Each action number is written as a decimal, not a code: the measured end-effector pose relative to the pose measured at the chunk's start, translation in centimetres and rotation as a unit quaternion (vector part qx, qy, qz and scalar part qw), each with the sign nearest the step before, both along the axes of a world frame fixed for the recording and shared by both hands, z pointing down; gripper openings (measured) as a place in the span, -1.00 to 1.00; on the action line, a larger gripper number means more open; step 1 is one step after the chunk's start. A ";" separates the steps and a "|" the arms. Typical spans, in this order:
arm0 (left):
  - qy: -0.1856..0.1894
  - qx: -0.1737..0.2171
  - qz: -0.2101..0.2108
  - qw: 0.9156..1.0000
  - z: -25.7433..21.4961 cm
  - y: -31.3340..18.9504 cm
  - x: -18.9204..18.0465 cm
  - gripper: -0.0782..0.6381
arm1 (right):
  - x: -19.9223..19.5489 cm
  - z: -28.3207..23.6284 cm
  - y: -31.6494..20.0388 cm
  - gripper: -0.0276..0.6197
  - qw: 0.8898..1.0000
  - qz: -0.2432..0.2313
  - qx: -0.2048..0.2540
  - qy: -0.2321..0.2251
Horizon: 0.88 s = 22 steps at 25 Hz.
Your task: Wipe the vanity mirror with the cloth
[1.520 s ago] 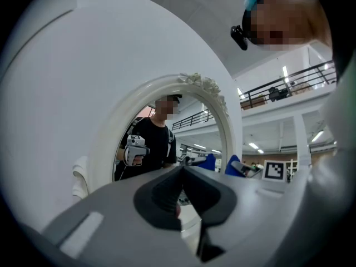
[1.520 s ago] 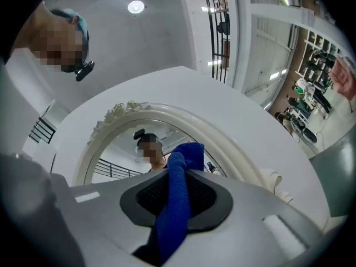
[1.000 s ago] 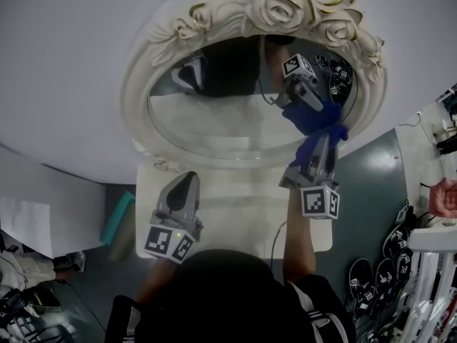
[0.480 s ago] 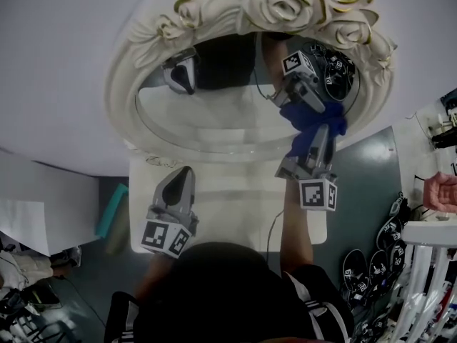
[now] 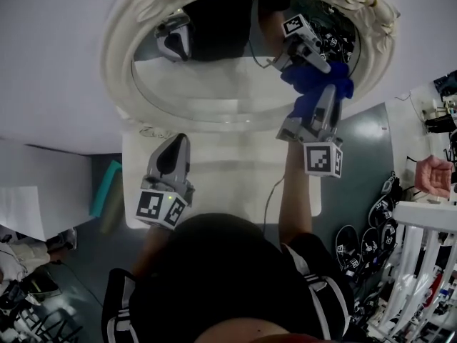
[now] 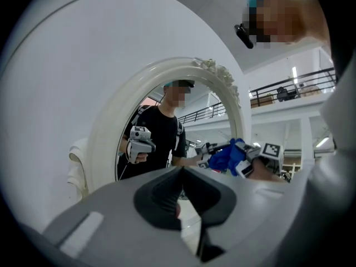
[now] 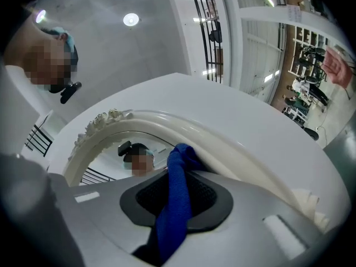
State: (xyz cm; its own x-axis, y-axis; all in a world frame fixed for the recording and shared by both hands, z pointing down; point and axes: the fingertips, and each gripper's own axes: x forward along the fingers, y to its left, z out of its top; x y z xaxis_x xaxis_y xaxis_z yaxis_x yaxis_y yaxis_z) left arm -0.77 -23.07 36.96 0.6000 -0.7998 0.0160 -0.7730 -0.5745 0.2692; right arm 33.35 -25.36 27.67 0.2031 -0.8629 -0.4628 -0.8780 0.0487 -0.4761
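Scene at the vanity, read from left to right. A teal object lay just beside the left edge of the white vanity top. Your left gripper hovered above the left part of that top, pointed toward the mirror but apart from it. The left gripper view showed its jaws pressed together with nothing between them.

The vanity mirror stood behind the top, an oval glass in a cream frame moulded with roses along its upper rim. The glass reflected both of your grippers and your dark shirt.

Your right gripper was raised to the right part of the glass, with your forearm stretched out behind it over the top. Its jaws pinched the blue cloth. In the right gripper view the cloth ran up between the jaws as a folded band. Its bunched end lay against the glass, close to the inner edge of the frame on the right, where it met its own reflection.

At far right, well apart from the vanity, another person's hand showed above a white railing. Dark objects lay below, too small to tell what they were.
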 end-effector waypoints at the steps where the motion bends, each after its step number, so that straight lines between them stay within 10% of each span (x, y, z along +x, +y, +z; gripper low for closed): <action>1: 0.002 0.001 0.001 1.000 0.2 0.2 0.0 -0.75 | -0.2 -0.3 0.0 -0.70 1.000 -0.001 0.003 0.004; 22: 0.022 0.026 -0.009 0.999 -0.2 3.6 -3.4 -0.75 | -3.9 -8.3 -0.3 -0.70 0.997 -0.004 0.049 0.053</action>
